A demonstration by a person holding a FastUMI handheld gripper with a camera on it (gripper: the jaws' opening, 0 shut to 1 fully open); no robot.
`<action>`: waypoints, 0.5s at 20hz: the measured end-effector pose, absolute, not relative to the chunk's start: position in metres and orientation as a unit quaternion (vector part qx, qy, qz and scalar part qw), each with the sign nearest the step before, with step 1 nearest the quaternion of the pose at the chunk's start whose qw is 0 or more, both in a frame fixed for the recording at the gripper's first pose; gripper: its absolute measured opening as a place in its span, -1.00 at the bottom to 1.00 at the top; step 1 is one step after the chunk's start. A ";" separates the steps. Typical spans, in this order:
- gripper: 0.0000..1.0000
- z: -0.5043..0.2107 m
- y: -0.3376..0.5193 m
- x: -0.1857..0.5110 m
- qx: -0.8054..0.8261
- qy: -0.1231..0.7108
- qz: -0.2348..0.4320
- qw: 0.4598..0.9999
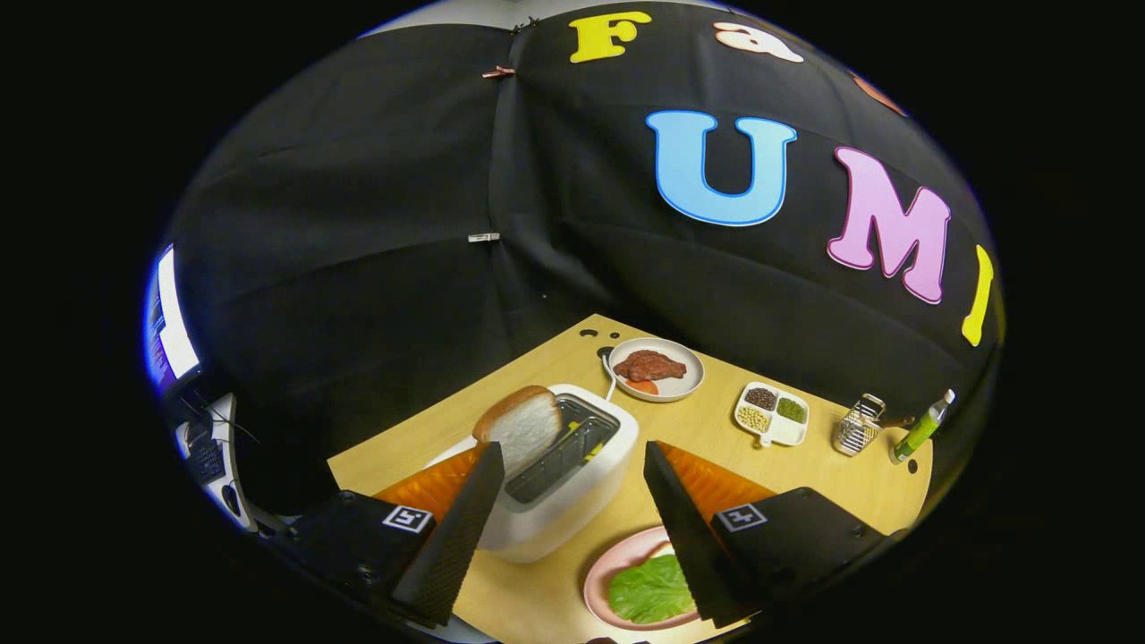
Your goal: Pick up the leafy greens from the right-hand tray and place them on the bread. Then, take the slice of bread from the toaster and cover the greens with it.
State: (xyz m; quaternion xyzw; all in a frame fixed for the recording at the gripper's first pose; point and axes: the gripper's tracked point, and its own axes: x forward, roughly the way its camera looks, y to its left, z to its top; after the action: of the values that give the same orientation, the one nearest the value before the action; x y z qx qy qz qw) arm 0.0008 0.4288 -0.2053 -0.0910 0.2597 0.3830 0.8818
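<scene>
The gripper (572, 465) hangs above the table (716, 429) with fingers spread wide, grasping nothing. Between them sits the toaster (564, 483), a bread slice (521, 425) standing in its slot at about eleven o'clock. At five o'clock, the leafy greens (651, 590) lie on a pink plate (601, 572), perhaps over bread.

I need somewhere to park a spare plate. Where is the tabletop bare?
Bare table lies between the toaster, meat plate and divided dish. It is crowded around the greens plate below the open hand-held gripper, fingers either side of the toaster.
</scene>
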 end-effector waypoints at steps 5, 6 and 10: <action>0.97 -0.209 0.474 -0.001 -0.101 0.260 0.396 0.875; 0.97 -0.212 0.483 0.000 -0.105 0.260 0.396 0.874; 0.97 -0.240 0.503 0.004 -0.126 0.287 0.379 0.871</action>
State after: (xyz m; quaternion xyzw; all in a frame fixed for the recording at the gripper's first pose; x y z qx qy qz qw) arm 0.0037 0.5033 -0.2404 -0.1257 0.2866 0.3790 0.8709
